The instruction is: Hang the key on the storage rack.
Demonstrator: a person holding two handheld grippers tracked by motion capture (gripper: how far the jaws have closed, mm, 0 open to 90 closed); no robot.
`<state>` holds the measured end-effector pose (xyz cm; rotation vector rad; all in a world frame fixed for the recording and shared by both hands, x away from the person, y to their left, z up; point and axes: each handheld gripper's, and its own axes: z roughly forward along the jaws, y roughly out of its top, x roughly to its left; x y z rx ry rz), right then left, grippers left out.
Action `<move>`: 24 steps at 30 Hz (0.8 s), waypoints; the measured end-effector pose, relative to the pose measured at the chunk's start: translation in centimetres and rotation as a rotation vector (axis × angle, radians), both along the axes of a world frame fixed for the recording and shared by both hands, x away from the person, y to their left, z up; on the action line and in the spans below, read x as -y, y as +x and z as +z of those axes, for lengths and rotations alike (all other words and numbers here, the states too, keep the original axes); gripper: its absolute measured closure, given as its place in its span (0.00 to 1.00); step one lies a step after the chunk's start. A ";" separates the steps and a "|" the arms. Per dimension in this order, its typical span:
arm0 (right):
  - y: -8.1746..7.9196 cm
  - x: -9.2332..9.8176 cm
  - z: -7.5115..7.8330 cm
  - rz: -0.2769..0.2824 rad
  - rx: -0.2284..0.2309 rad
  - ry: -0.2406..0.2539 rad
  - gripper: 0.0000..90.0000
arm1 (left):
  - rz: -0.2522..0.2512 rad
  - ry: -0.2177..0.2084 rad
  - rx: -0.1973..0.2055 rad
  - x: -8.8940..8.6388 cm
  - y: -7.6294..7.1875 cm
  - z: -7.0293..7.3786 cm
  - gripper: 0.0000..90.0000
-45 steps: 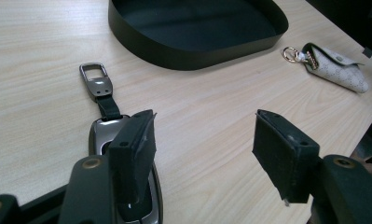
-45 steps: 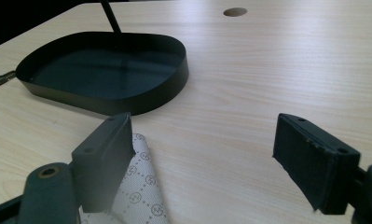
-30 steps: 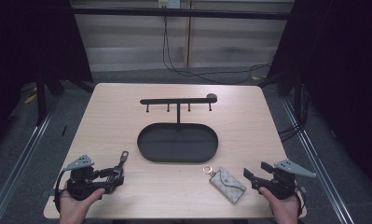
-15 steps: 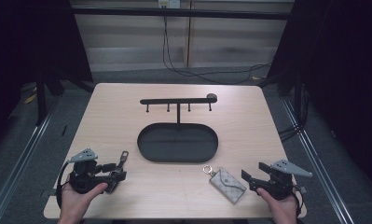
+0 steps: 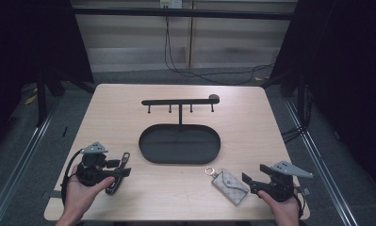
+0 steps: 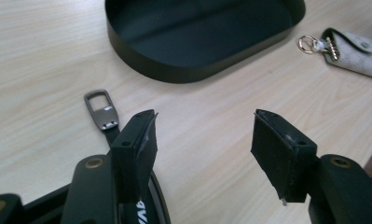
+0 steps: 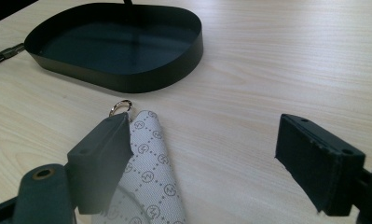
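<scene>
At the table's [image 5: 105, 108] near-left corner I have the left gripper [image 5: 116, 168], held in a hand [image 5: 79, 195] that comes up from the near edge, a grey three-cornered plate on top of it. Its jaws stand wide apart and hold nothing; in the left gripper view I see their black, slightly frayed pads with bare pale wood grain between them. Just beside and partly under the left jaw lies a black strap [image 6: 110, 130] ending in a flat rectangular metal buckle [image 6: 100, 108], dark grey with a matte sheen. From the high view that strap [image 5: 118, 170] reads only as a thin dark strip angled toward the tray.

In the middle of the table sits a black oval tray [image 5: 150, 157] with a low upright wall and a smooth, dull floor. A thin post rises from its far side to a horizontal bar with four small pegs [image 5: 178, 101]; the gripper views show the tray's wall [image 6: 174, 74] but not the bar.

Right of the tray's near edge, close to the table's near edge, lies a small pouch [image 5: 229, 186] of pale fabric with a repeating dotted diamond pattern, a metal ring [image 5: 210, 171] at its tray-side end. The right gripper view brings out that printed weave [image 7: 151, 172] and the shiny ring [image 7: 120, 108].

At the near-right corner the right gripper [image 5: 253, 183] rests in the other hand [image 5: 282, 207]. Its jaws are also spread wide and empty, the left jaw overlapping the pouch's edge in its own view; I cannot tell whether it touches.
</scene>
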<state>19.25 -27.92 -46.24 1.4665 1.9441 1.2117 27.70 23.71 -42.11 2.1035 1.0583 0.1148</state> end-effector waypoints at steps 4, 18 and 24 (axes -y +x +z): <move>0.0 0.0 0.0 -0.002 -0.002 -0.002 0.19 | -0.011 0.015 -0.026 0.4 1.2 0.1 0.45; 0.1 -0.2 -0.1 0.011 -0.015 -0.024 0.19 | -0.030 0.158 -0.121 1.6 4.0 0.1 0.49; 0.2 -0.3 -0.2 0.017 -0.021 -0.025 0.19 | -0.021 0.236 -0.157 1.6 5.2 0.1 0.50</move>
